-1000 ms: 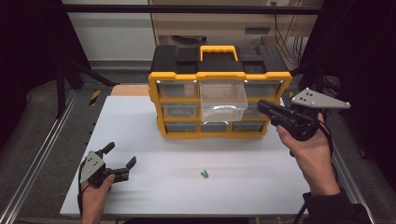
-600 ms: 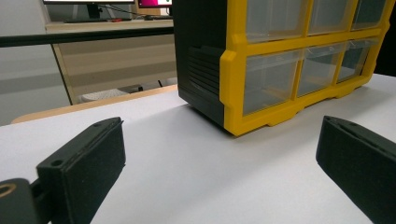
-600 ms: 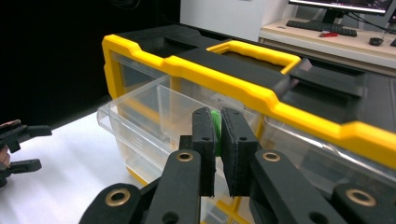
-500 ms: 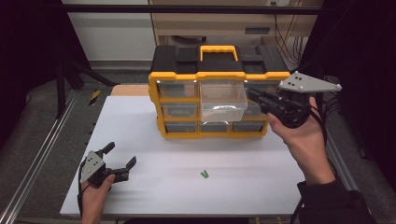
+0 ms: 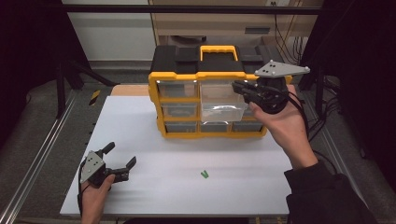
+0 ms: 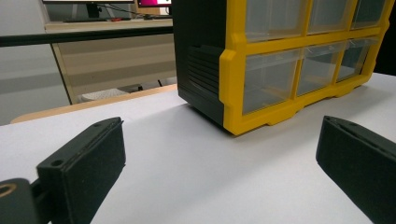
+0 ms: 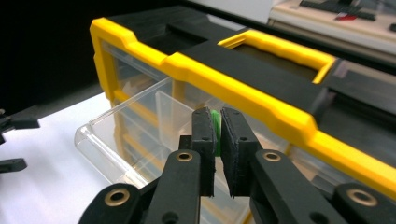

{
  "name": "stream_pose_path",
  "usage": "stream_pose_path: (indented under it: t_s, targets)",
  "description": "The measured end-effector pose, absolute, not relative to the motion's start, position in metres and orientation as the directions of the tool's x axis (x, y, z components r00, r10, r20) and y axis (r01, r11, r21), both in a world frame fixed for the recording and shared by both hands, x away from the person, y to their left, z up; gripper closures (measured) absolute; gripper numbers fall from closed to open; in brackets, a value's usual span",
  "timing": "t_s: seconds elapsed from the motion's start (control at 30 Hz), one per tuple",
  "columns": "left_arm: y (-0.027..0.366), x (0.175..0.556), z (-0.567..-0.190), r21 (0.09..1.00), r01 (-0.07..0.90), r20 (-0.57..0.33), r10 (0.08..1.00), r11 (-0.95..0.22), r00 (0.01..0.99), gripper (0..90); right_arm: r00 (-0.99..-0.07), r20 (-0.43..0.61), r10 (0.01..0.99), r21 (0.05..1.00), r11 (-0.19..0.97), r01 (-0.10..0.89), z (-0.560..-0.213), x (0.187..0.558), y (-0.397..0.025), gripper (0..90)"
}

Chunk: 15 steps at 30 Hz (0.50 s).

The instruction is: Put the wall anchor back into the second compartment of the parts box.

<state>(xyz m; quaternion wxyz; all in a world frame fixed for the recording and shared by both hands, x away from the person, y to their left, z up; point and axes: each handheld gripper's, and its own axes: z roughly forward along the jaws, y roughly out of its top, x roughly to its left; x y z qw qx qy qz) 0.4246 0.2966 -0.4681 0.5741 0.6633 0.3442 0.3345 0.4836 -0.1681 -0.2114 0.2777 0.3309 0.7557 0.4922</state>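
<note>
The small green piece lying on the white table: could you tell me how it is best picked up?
Grip the green piece across its narrow middle, coming straight down from above. It lies flat on the white table, with free space all round. The open left tool is nearest.

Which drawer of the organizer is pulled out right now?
The clear top-middle drawer of the yellow organizer: it juts forward, while the others sit flush. The right tongs hold a small green piece over it.
</note>
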Motion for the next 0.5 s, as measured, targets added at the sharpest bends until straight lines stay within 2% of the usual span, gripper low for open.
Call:
stream_pose_path:
  t_s: [0.3, 0.37, 0.5]
  targets:
    - [0.297, 0.425, -0.468, 0.993, 0.073, 0.043, 0.844, -0.097, 0.535, 1.1, -0.618, -0.087, 0.781, 0.936, 0.276, 0.217, -0.207, 0.476, -0.17, 65.0]
    - [0.298, 0.425, -0.467, 0.993, 0.072, 0.044, 0.845, -0.097, 0.533, 1.1, -0.609, -0.083, 0.788, 0.941, 0.264, 0.213, -0.205, 0.473, -0.173, 56.7]
    - [0.298, 0.426, -0.467, 0.993, 0.073, 0.04, 0.846, -0.093, 0.531, 1.1, -0.595, -0.095, 0.798, 0.947, 0.257, 0.193, -0.204, 0.466, -0.179, 46.0]
